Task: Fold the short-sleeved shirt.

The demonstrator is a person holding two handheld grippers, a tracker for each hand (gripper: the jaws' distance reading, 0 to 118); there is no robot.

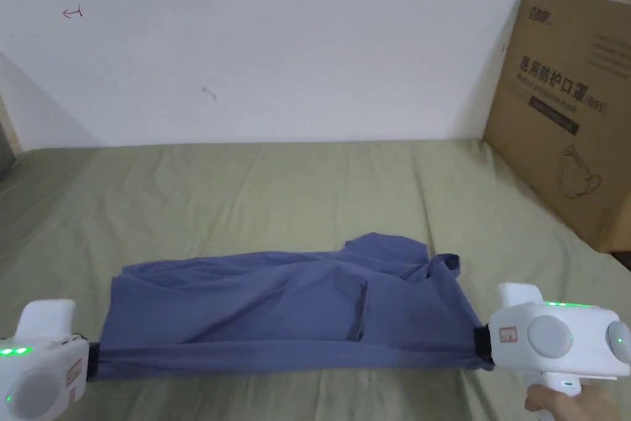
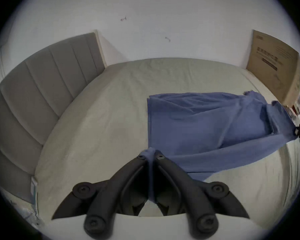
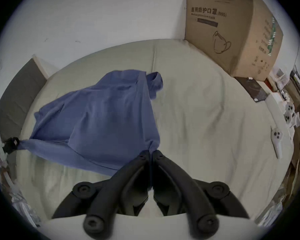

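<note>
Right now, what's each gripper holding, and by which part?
Both hold the blue shirt: left gripper and right gripper each pinch one end of its taut near edge.

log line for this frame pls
stage: mid-fold | left tongs: shut on blue shirt | right tongs: shut on blue shirt | near edge stretched taut over bed

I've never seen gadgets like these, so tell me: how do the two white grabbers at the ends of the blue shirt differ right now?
The left gripper pinches the shirt at its straight-edged end; the right gripper pinches the bunched end with the dark-edged opening. A hand shows under the right gripper, while the left gripper sits at the head view's corner, cut off by its edge. Both have their fingers shut on the cloth, holding its near edge stretched above the bed.
</note>
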